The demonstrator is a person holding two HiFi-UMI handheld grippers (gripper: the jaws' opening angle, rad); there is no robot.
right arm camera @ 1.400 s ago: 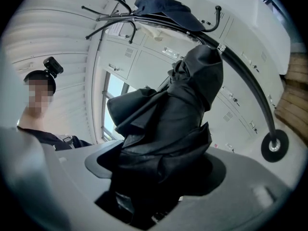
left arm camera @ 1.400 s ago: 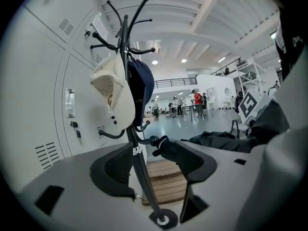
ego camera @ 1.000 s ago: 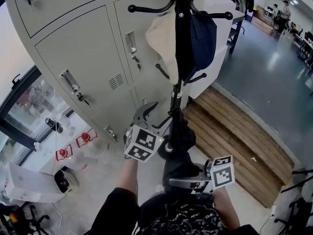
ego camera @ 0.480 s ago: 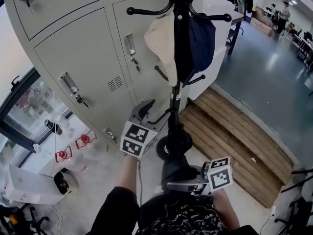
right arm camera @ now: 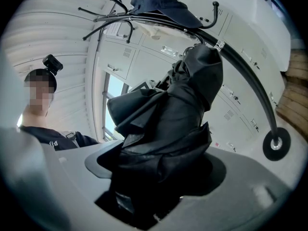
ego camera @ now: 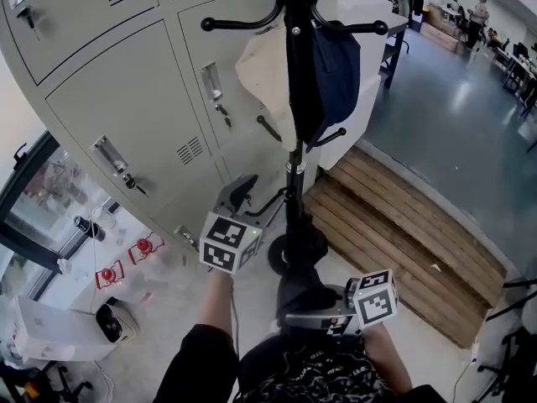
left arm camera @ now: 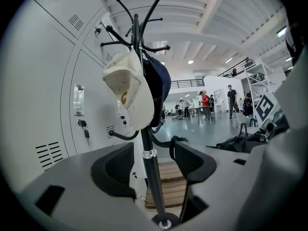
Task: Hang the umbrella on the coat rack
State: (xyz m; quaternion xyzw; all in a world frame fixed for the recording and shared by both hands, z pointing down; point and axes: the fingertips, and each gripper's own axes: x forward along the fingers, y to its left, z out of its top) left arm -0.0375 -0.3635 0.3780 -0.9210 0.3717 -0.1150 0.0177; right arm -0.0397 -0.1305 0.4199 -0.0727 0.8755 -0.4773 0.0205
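Right gripper (right arm camera: pixel 159 177) is clamped on my black folded umbrella (right arm camera: pixel 168 119), jaws spread wide around the bunched fabric, which fills the space between them. In the head view I see the umbrella held low in front of the person's body, close to the round base (ego camera: pixel 285 254) of the coat rack (ego camera: pixel 293 141) and on none of its hooks.

Left gripper (left arm camera: pixel 154 160) is released, its jaws apart and nothing pressed between the pads. Through its view the rack's pole lines up in the gap, but I read it as standing beyond the jaws, not touched. In the head view this gripper sits just left of the pole, near a low hook (ego camera: pixel 270 204).

Higher on the rack hang a cream cap (ego camera: pixel 260 70) and a navy cap (ego camera: pixel 336 65), side by side against the pole. Grey lockers (ego camera: pixel 126 99) stand behind the rack, and a wooden platform (ego camera: pixel 394 233) lies to its right.
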